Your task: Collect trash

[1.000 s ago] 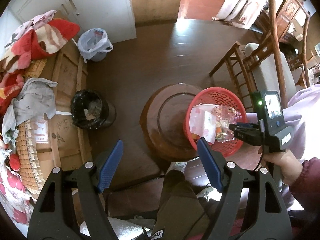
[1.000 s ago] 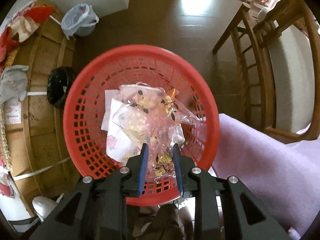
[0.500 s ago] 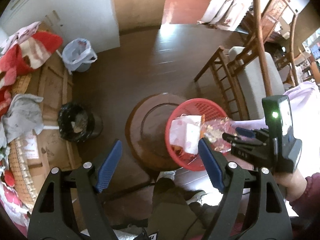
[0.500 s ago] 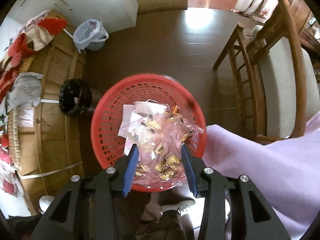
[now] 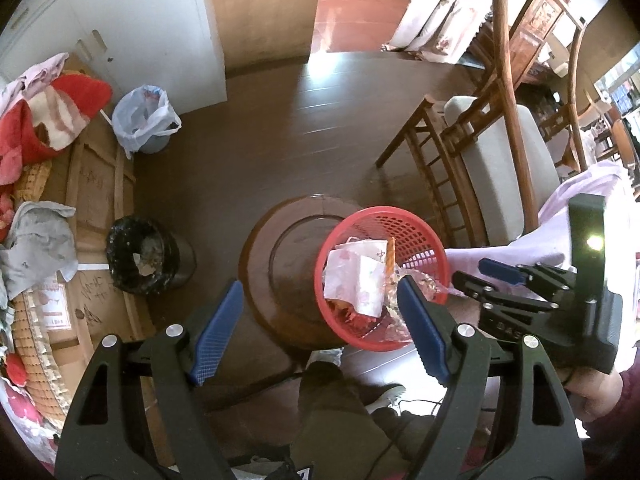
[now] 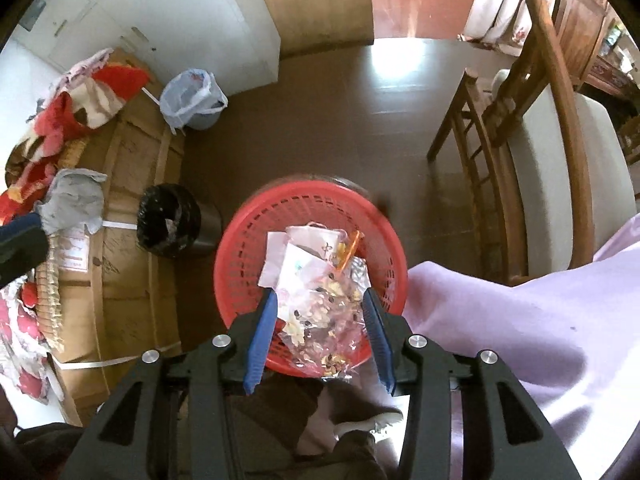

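Note:
A red mesh basket (image 5: 380, 216) (image 6: 240, 248) stands on a round wooden stool (image 5: 280, 256). It holds white paper (image 5: 352, 276), an orange stick (image 6: 348, 248) and a clear flower-printed plastic bag (image 6: 320, 308). My right gripper (image 6: 320, 294) (image 5: 476, 276) hangs above the basket's near rim. Its jaws stand apart and the bag lies below them, not pinched. My left gripper (image 5: 320, 284) is open wide with nothing between its fingers. It hovers over the stool, left of the basket.
A black-lined bin (image 5: 136, 256) (image 6: 168, 220) stands on the floor left of the stool, with a white-bagged bin (image 5: 146, 120) farther back. Cardboard boxes (image 5: 92, 184) with clothes line the left. Wooden chairs (image 5: 480, 160) and a lilac cloth (image 6: 520, 320) crowd the right.
My right gripper has spread its jaws, let go of the clear bag, and risen away from the basket. The bag stays in the basket. The left gripper shifted slightly and stays open.

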`<move>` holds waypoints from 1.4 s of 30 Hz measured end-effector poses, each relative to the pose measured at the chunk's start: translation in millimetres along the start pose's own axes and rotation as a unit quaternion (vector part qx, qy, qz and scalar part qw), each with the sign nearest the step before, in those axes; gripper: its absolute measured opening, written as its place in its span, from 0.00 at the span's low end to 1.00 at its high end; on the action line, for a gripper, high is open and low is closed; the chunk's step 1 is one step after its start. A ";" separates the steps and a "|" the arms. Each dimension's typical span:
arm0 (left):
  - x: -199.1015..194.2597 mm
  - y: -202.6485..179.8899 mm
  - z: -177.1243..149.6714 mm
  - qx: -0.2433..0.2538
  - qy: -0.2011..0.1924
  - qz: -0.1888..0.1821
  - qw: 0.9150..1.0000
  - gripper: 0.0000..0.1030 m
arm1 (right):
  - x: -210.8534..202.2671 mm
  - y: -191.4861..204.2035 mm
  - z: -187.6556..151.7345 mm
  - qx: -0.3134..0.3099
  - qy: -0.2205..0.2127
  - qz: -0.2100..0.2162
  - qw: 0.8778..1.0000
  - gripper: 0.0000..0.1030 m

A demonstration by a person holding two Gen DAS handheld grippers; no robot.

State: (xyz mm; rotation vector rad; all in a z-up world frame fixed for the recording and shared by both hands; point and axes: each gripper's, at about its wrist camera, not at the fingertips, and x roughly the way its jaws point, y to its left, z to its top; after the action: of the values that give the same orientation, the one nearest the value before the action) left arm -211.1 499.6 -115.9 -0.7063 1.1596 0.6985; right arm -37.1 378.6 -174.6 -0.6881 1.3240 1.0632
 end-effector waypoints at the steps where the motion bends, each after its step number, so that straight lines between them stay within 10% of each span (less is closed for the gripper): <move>1: 0.1 0.2 0.2 0.001 0.000 0.000 1.000 0.75 | -2.5 1.0 -0.2 -0.001 0.000 -0.001 1.000 0.42; 16: -26.3 -48.0 7.8 0.059 -0.023 -0.019 0.998 0.77 | -137.3 -9.1 -24.5 0.006 -0.067 -0.034 0.997 0.88; 42: -112.9 -115.7 -122.4 0.017 -0.070 0.091 0.993 0.87 | -204.9 -26.2 -144.4 -0.037 -0.131 -0.026 0.990 0.94</move>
State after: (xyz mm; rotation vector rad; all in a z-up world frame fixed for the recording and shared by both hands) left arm -215.5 319.9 -22.2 -0.5192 1.1130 0.8662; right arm -58.0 194.7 -3.6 -0.6110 1.0401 1.1245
